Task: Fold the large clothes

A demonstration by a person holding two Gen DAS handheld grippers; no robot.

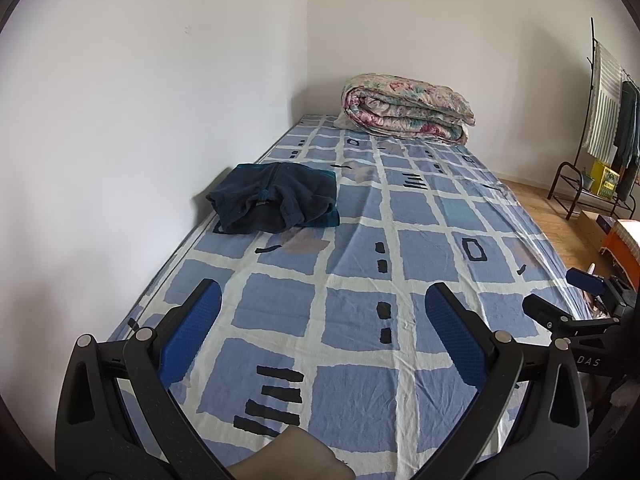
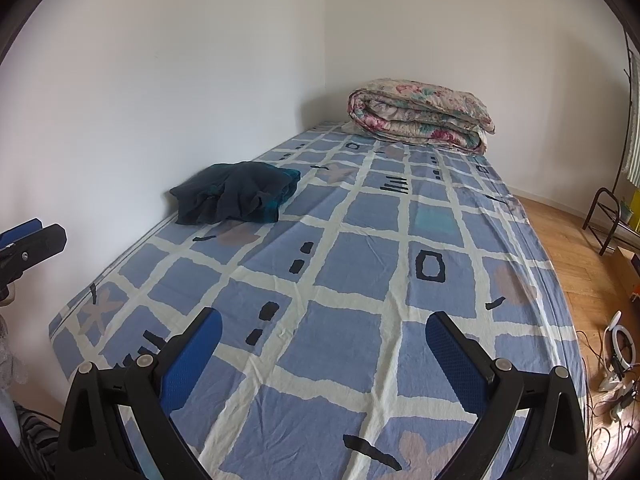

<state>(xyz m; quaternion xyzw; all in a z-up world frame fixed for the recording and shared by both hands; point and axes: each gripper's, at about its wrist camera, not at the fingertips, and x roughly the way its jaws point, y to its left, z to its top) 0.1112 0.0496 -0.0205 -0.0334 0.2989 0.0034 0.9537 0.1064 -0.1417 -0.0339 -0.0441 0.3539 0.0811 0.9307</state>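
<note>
Left wrist view shows a dark blue garment lying in a rough, partly folded bundle on the bed, close to the wall and well apart from both tools. This fits either a piece waiting to be folded or one already laid aside, so I judge no further. Any fold will go well only if edges are matched and cloth is smoothed flat. The left gripper and the right gripper both hover low over the near end of the sheet, fingers spread wide, holding nothing.
</note>
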